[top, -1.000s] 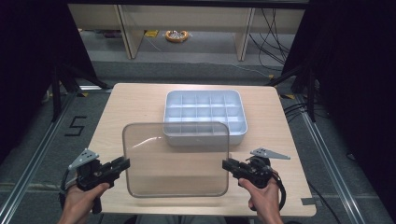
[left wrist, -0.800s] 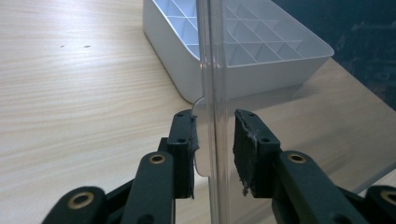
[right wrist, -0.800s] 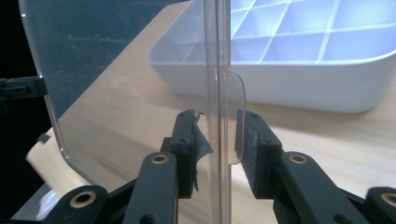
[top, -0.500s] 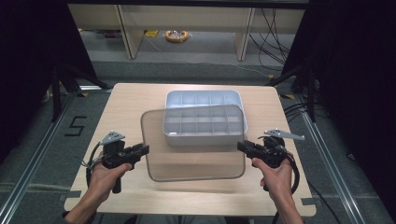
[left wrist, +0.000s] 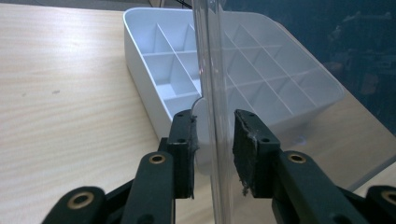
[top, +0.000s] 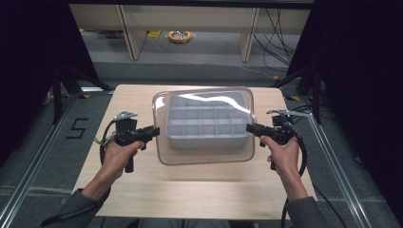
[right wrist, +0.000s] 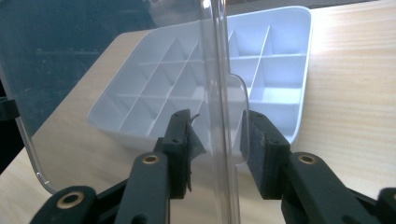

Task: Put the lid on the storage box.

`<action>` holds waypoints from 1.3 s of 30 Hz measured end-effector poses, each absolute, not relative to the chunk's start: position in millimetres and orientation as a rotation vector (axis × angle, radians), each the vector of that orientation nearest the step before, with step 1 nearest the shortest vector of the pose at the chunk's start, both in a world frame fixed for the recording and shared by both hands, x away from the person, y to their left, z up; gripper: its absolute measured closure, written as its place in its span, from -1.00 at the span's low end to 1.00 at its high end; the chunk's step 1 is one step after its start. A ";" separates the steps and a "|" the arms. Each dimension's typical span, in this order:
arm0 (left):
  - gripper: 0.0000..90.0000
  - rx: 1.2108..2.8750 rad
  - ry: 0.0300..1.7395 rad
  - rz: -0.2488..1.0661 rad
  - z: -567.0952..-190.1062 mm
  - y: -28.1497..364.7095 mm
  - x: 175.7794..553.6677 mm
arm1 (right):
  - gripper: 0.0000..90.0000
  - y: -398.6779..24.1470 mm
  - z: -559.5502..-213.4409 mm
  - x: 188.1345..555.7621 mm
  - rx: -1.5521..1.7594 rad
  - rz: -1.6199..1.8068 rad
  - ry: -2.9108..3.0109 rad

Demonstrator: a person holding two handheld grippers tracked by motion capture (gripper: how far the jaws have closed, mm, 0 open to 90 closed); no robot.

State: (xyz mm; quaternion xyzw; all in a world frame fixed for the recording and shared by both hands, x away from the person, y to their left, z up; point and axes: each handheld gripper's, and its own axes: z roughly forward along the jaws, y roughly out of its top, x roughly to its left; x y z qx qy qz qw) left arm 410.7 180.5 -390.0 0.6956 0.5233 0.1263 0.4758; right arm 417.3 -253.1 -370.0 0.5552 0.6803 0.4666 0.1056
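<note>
The one readable mark is a black "5" (top: 76, 128) taped on the grey floor (top: 43, 156) left of the table (top: 199, 190). On the table's far half sits a white plastic tray (top: 204, 140), rectangular with rounded corners and split by thin walls into a grid of small compartments. A clear, glossy plastic lid (top: 204, 156), also a rounded rectangle, is held above the tray and covers it as seen from the high view, its near edge overhanging past the tray's near wall. The left hand-held gripper (top: 153, 131) grips the lid's left edge, and the right hand-held gripper (top: 250, 128) grips its right edge. In the left gripper view the left hand-held gripper (left wrist: 212, 140) has its black jaws standing either side of the lid's rim (left wrist: 210, 70) with slim gaps showing, so a firm pinch cannot be told; the right hand-held gripper (right wrist: 217, 140) looks the same around the rim (right wrist: 219, 70) in its own view. The table is pale wood-grain, bare on its near half and down both sides of the tray. Dark curtains flank the table, and cables (top: 280, 23) lie on the floor beyond its far edge.
</note>
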 end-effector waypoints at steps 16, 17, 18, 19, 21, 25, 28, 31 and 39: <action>0.48 1.696 1.386 0.263 -375.8 160.6 486.9 | 0.36 -259.6 -362.2 479.9 1.798 1.292 1.958; 0.48 1.697 1.393 0.257 -376.4 159.5 490.6 | 0.36 -259.4 -363.2 484.0 1.818 1.283 1.954; 0.48 1.690 1.405 0.256 -377.0 158.2 493.7 | 0.35 -259.0 -362.9 486.8 1.850 1.280 1.951; 0.48 1.698 1.406 0.249 -377.1 158.1 496.1 | 0.35 -262.3 -364.2 490.3 1.795 1.249 1.983; 0.48 1.691 1.419 0.240 -378.2 156.3 501.3 | 0.34 -262.3 -365.3 495.8 1.795 1.244 1.985; 0.47 1.689 1.437 0.225 -380.6 155.2 508.5 | 0.33 -259.3 -362.8 503.2 1.908 1.242 1.946; 0.47 1.692 1.449 0.209 -381.8 156.1 513.5 | 0.33 -260.1 -361.9 507.6 1.908 1.224 1.958; 0.46 1.692 1.458 0.210 -382.9 154.9 517.9 | 0.33 -256.9 -362.2 511.7 1.970 1.227 1.931; 0.45 1.664 1.487 0.213 -386.6 151.9 528.6 | 0.29 -256.7 -375.1 526.1 1.968 1.146 1.941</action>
